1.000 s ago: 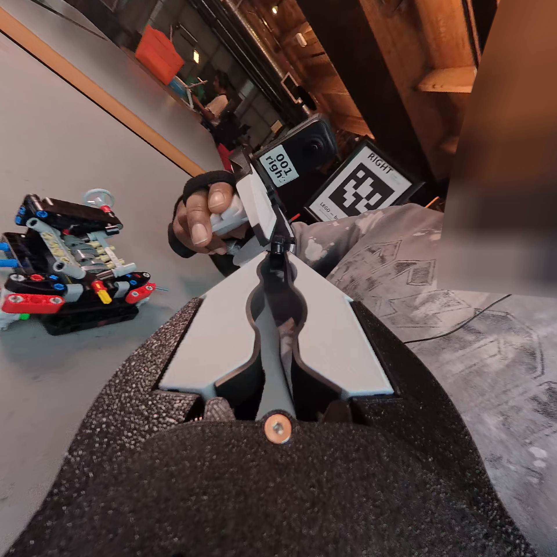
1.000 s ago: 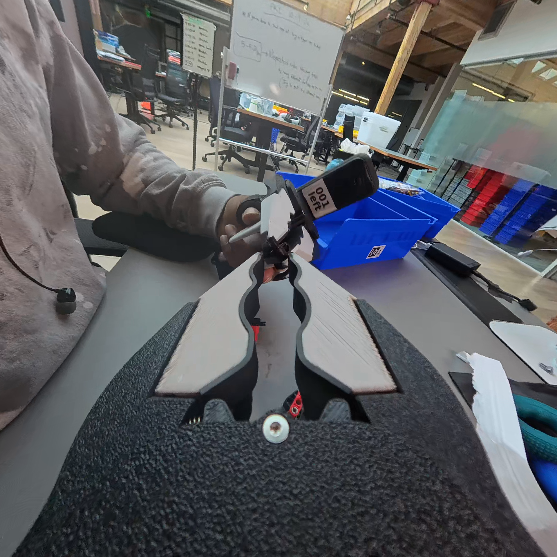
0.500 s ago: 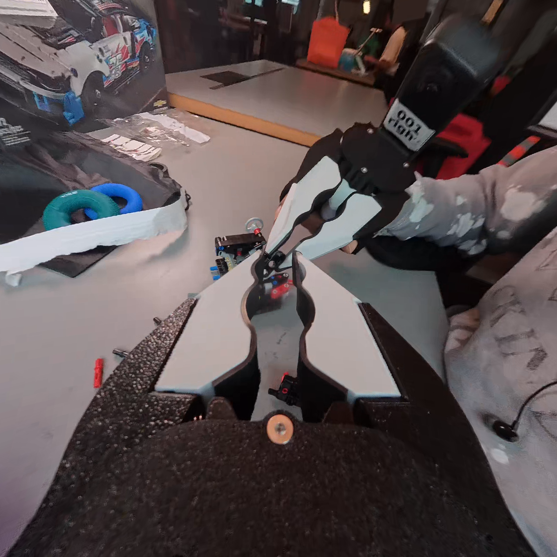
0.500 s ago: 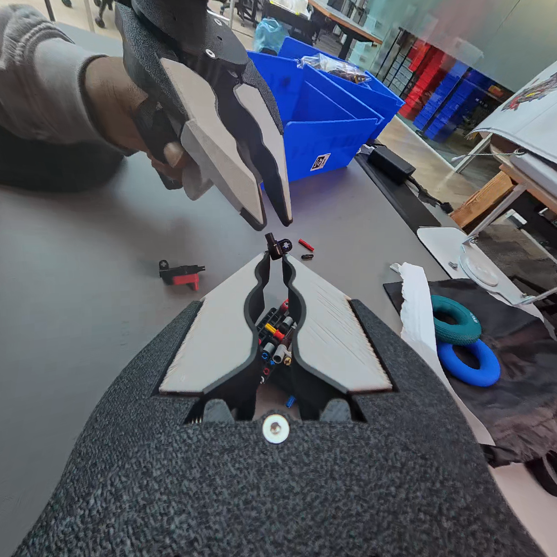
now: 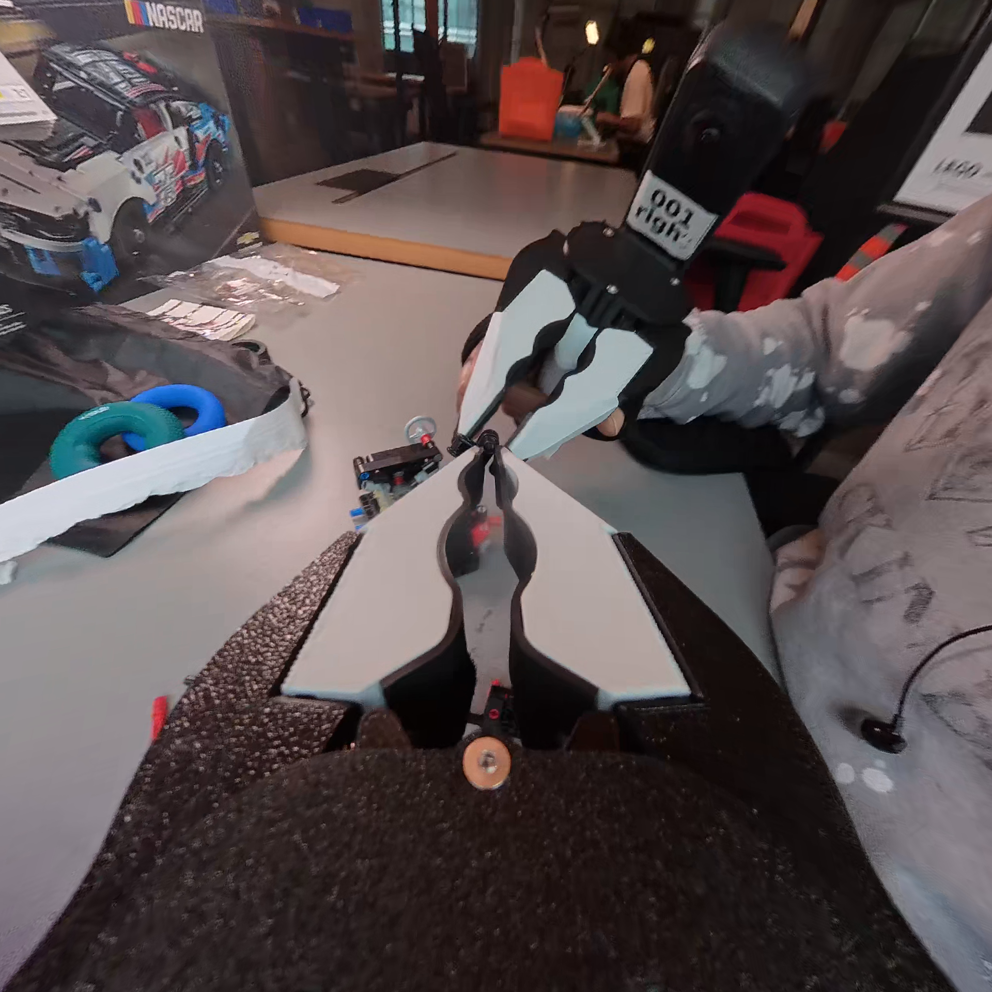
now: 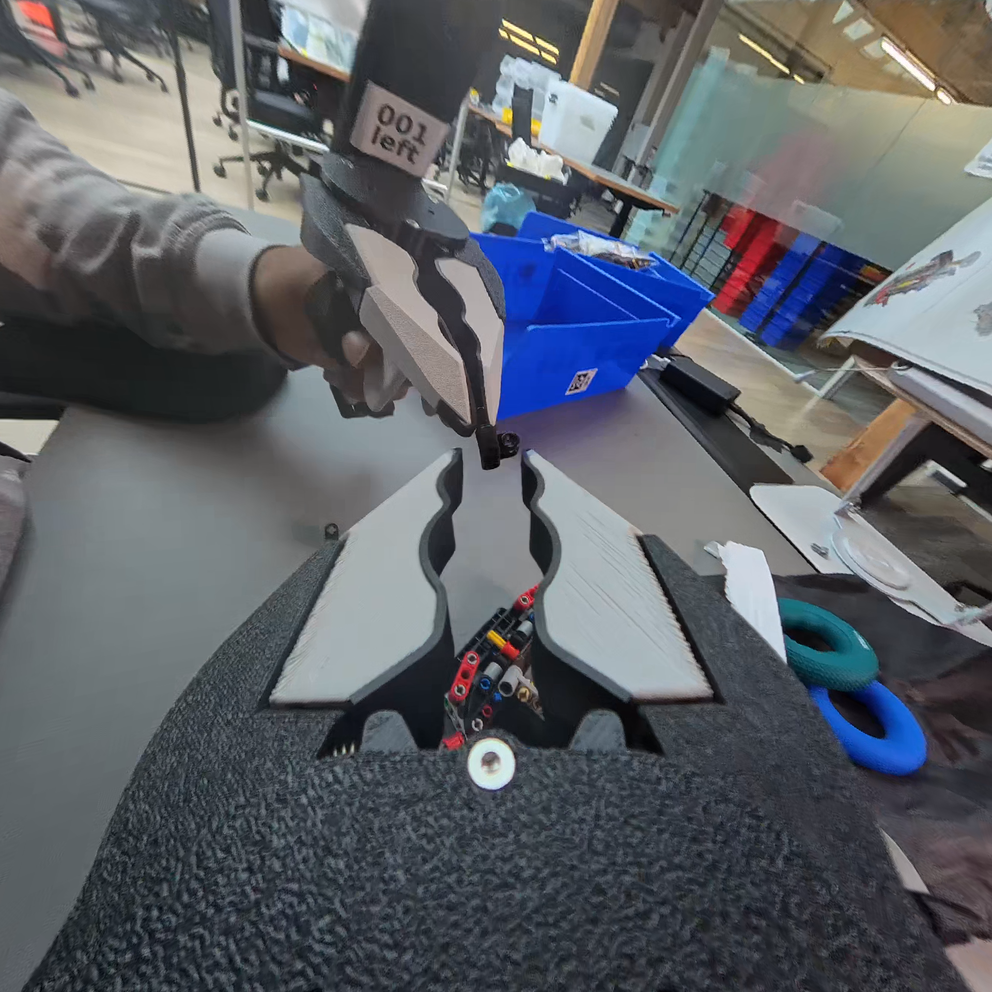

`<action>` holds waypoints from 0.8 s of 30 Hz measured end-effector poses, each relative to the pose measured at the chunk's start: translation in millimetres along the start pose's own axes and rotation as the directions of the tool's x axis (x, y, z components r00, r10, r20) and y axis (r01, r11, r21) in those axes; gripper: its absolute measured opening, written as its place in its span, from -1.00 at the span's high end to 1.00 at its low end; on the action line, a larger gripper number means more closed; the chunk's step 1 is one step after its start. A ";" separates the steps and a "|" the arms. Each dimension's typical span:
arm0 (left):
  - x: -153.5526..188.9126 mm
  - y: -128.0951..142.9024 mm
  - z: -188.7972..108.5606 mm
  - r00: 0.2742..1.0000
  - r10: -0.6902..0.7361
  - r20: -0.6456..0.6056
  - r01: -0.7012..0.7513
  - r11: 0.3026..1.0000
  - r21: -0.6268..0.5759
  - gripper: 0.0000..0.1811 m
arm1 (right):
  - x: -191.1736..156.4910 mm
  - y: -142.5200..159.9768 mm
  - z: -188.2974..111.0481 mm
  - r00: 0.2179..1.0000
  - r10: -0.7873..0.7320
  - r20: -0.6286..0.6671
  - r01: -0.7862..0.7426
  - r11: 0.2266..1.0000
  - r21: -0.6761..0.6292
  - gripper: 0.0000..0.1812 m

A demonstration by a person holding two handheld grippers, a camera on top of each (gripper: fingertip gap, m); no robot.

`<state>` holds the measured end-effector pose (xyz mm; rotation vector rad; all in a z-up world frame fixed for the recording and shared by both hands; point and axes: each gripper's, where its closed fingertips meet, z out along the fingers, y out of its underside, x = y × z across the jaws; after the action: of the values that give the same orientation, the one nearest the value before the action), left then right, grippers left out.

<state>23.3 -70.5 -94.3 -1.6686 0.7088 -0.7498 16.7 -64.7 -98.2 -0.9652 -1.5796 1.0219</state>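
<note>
My left gripper [image 5: 486, 455] is shut on a small black connector piece [image 5: 479, 441] held above the grey table [image 5: 188, 580]. In the right wrist view the left gripper [image 6: 479, 425] comes down from above with the piece [image 6: 491, 450] hanging from its tips. My right gripper [image 6: 492, 456] is open, its tips on either side of the piece without touching it; it also shows in the left wrist view [image 5: 488, 444]. A partly built black brick model [image 5: 397, 472] with red, yellow and blue pins lies on the table below both grippers [image 6: 494, 660].
Blue bins [image 6: 580, 322] stand at the back. A teal ring [image 5: 102, 435] and a blue ring [image 5: 182, 408] lie on dark cloth behind a torn white paper strip [image 5: 145, 478]. A car-picture box [image 5: 107, 134], a loose red pin [image 5: 158, 711] and a power adapter [image 6: 698, 384] are nearby.
Half a second ago my right gripper pinched the black piece with the left gripper open above it. Now the left gripper has shut on the piece and the right has opened.
</note>
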 end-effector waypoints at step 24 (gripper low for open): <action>2.1 2.0 -9.1 0.990 -0.122 -0.066 0.124 0.992 0.020 0.89 | -7.5 6.0 15.0 0.994 -0.095 0.051 0.098 0.994 -0.056 0.83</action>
<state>17.4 -77.9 -94.3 -1.6839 0.6443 -0.8999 4.2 -72.0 -108.6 -0.9003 -1.6884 0.9426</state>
